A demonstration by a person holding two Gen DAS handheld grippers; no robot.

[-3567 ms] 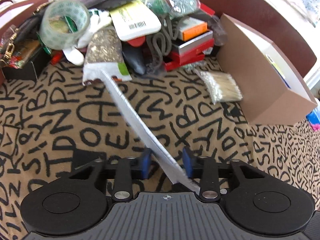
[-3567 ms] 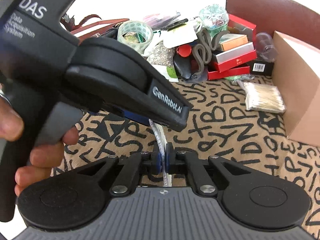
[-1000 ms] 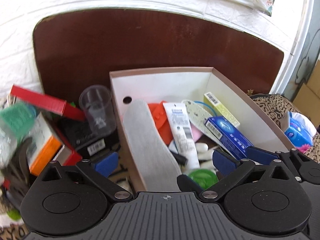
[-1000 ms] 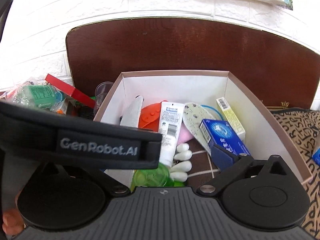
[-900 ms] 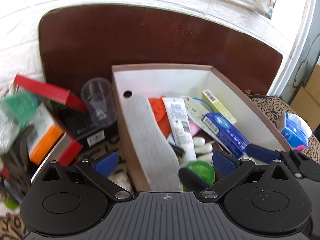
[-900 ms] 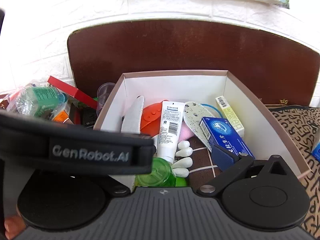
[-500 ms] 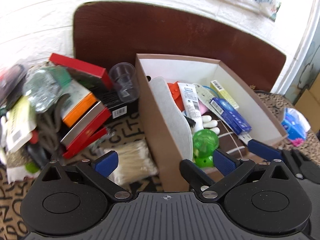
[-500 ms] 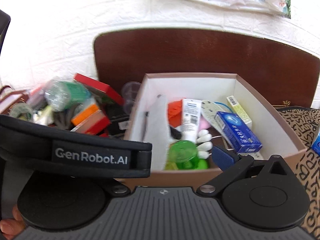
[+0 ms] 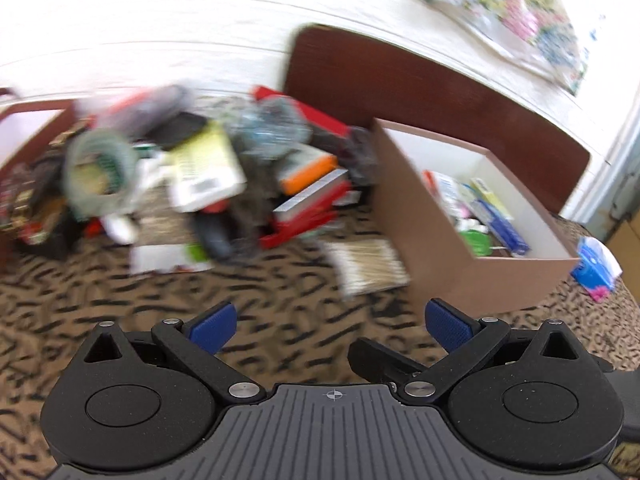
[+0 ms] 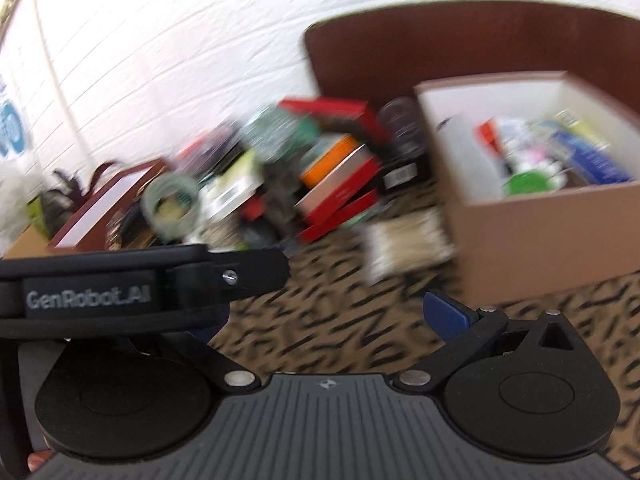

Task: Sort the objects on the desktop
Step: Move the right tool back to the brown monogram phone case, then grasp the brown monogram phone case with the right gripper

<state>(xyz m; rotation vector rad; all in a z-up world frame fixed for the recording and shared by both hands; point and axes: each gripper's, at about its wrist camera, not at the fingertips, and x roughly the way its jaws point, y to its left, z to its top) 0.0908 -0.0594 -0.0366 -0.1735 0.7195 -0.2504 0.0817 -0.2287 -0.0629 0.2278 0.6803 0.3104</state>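
Note:
Both views are blurred by motion. My left gripper (image 9: 330, 322) is open and holds nothing, low over the letter-patterned cloth (image 9: 120, 304). My right gripper (image 10: 324, 316) is open too; the left gripper's black body (image 10: 88, 300) hides its left finger. The brown cardboard box (image 9: 436, 248) stands to the right, ahead of both grippers, with a green lid, a blue carton and tubes inside. A pile of loose items lies ahead to the left: a tape roll (image 9: 100, 168), stacked red boxes (image 9: 308, 212) and a pack of cotton swabs (image 9: 368, 264).
A dark brown board (image 9: 400, 80) stands against the white wall behind the box. A second brown box (image 9: 24, 132) sits at the far left. A blue tissue pack (image 9: 596, 268) lies right of the cardboard box (image 10: 540, 232). A hand (image 10: 38, 460) shows at the lower left.
Both grippers have pulled back from over the box and swung left. The grey insole that the left gripper carried earlier was left in the box. The pile has come back into view.

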